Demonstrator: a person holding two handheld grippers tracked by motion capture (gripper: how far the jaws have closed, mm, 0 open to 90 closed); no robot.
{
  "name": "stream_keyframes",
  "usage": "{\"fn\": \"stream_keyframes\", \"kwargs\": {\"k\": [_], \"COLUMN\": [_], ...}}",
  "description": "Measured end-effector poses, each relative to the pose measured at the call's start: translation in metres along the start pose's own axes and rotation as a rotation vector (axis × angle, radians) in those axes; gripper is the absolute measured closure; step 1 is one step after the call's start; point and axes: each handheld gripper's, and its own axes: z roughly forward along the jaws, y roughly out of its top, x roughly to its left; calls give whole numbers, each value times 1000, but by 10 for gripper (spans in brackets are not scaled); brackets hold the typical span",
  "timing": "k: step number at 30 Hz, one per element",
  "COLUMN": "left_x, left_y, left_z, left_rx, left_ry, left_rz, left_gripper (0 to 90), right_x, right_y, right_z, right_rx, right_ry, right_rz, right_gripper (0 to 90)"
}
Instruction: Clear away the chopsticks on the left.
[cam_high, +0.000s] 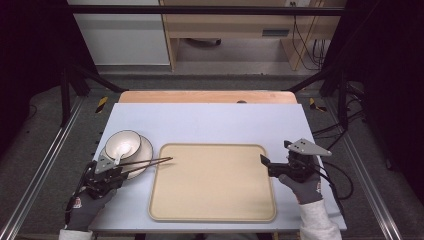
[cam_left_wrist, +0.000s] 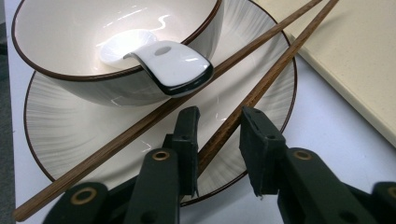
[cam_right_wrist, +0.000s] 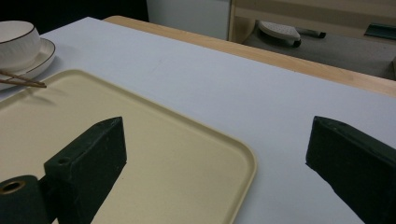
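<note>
A white bowl with a brown rim stands on a ribbed plate at the table's left. A white spoon rests in the bowl, its handle hanging over the rim. Two brown chopsticks lie across the plate, their tips over the left edge of the beige tray. My left gripper sits at the plate's near edge. One chopstick passes between its jaws, close to one jaw with a gap to the other. My right gripper hovers open at the tray's right edge, nothing between its jaws.
The tray lies on a pale sheet over a wooden table. In the right gripper view the tray corner lies below, with the bowl and plate far left. Dark frame rails flank the table.
</note>
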Motion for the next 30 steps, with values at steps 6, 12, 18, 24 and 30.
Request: {"fn": "stream_keyframes", "kwargs": {"k": [6, 12, 18, 24, 30], "left_x": [-6, -9, -11, -11, -10], "left_y": [3, 5, 8, 11, 12], "left_z": [0, 0, 3, 8, 15], "left_rx": [11, 19, 15, 4, 25], "left_ry": [-2, 2, -3, -9, -27], "left_rz": [14, 9, -28, -63, -77], "left_gripper": [764, 799, 809, 737, 769], "right_x": [0, -1, 0, 0, 0], "right_y": [0, 0, 0, 0, 0], "right_z": [0, 0, 0, 0, 0], "right_rx": [1, 1, 4, 3, 5], "right_ry": [0, -2, -1, 0, 0], "right_rz": [1, -1, 0, 0, 3], "right_gripper": [52, 51, 51, 51, 51]}}
